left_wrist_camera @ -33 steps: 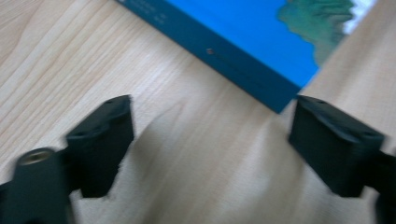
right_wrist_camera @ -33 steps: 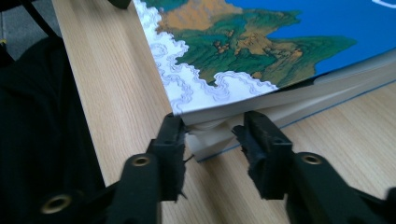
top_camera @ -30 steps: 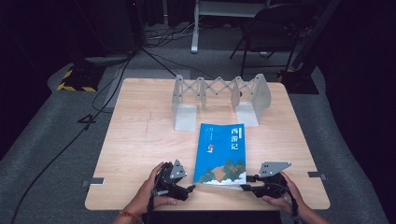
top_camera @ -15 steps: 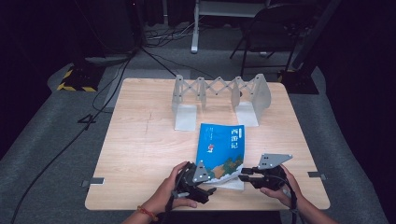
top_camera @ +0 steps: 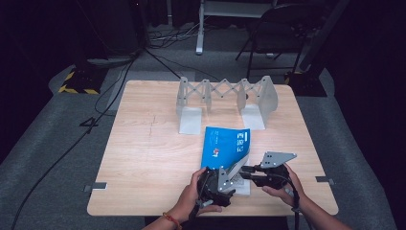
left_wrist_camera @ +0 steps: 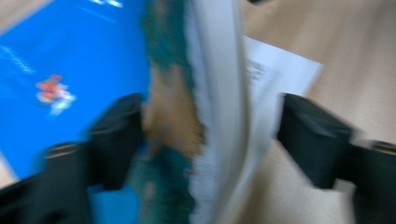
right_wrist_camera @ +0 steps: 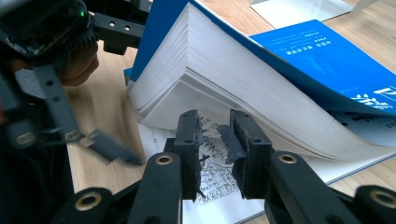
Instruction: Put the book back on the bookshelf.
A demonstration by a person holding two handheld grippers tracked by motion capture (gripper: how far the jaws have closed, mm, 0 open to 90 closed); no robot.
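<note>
A blue paperback book (top_camera: 225, 143) lies on the wooden table (top_camera: 143, 158), its near end raised and fanned open. My right gripper (right_wrist_camera: 214, 126) is shut, with nothing visibly gripped. It rests on a printed page (right_wrist_camera: 219, 196) under the lifted block of pages (right_wrist_camera: 224, 70). In the high view this right gripper (top_camera: 250, 175) reaches in from the right. My left gripper (left_wrist_camera: 212, 121) straddles the raised cover and pages (left_wrist_camera: 219, 70). Its jaws have just been closing, but the far jaw still stands apart from the paper. In the high view the left gripper (top_camera: 229, 181) sits at the book's near-left corner.
A grey expanding book rack (top_camera: 225, 96) stands at the back of the table behind the book. The table's front edge (top_camera: 143, 211) runs just under both hands. On the floor beyond are a chair (top_camera: 273, 28) and cables.
The left gripper has slid right to the book's near edge and narrowed its jaws around it. The right gripper has risen a little, and the book's near end now stands lifted off the table.
</note>
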